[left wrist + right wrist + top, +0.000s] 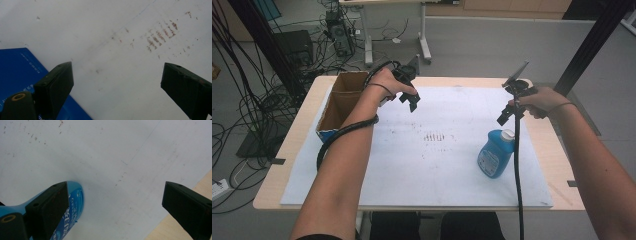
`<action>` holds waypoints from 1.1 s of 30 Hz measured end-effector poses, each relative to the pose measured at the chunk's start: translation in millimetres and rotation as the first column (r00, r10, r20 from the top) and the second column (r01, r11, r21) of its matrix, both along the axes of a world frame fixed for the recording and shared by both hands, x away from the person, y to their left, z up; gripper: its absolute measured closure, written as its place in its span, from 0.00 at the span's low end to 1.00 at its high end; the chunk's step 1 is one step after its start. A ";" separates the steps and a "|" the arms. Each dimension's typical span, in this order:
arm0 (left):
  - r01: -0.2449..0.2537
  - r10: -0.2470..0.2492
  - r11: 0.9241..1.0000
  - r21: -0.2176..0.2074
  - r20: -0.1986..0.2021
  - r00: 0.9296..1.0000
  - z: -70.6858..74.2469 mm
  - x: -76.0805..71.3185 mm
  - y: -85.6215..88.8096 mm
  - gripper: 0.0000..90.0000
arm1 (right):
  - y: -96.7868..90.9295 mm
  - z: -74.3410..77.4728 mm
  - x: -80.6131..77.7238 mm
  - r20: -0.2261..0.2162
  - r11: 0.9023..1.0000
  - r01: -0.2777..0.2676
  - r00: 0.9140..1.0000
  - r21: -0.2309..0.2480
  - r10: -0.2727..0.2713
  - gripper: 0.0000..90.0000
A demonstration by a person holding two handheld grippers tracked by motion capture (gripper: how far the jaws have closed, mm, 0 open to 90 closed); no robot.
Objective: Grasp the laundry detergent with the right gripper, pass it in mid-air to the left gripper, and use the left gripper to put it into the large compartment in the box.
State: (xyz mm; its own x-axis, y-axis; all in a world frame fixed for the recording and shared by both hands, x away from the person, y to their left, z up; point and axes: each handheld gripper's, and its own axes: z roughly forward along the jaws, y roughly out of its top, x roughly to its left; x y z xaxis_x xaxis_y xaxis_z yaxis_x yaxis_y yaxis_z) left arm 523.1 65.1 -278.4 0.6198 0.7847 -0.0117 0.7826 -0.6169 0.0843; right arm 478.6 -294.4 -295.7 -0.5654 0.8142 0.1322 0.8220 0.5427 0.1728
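A wooden tabletop (292, 150) covered by a large white paper sheet (412, 170) stands on a grey floor strewn with cables. On the sheet's right side, near the tabletop's right edge, a blue plastic bottle with a white cap (496, 152) stands upright. At the tabletop's far left corner sits an open brown cardboard box with a blue printed side (337, 107).

Your right gripper (507, 115) hangs above the bottle, just behind its cap, jaws spread wide and holding nothing; in the right gripper view the bottle's blue shoulder (75, 202) peeks past one jaw, off to the side rather than between them. Your left gripper (412, 102) hovers beside the box, also wide and empty, with the box's blue side (17, 67) at the edge of its view.

The bottle looks like the thing to pick up. Shift the right gripper until the bottle sits centred between the jaws, then lower onto the narrower neck below the cap. Close squarely on the flat faces, since a glancing grip could tip it.
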 end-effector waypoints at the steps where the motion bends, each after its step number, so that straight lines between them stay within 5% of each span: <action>1: -0.005 0.005 1.000 -0.002 0.000 1.000 -0.3 -0.1 -0.1 0.13 | 0.1 0.3 0.0 0.000 1.000 -0.001 1.000 -0.001 0.001 0.08; 33: -0.026 0.026 0.999 -0.028 -0.012 1.000 1.5 -17.0 11.8 0.13 | -17.3 11.1 -13.1 0.019 1.000 0.006 1.000 -0.006 -0.006 0.08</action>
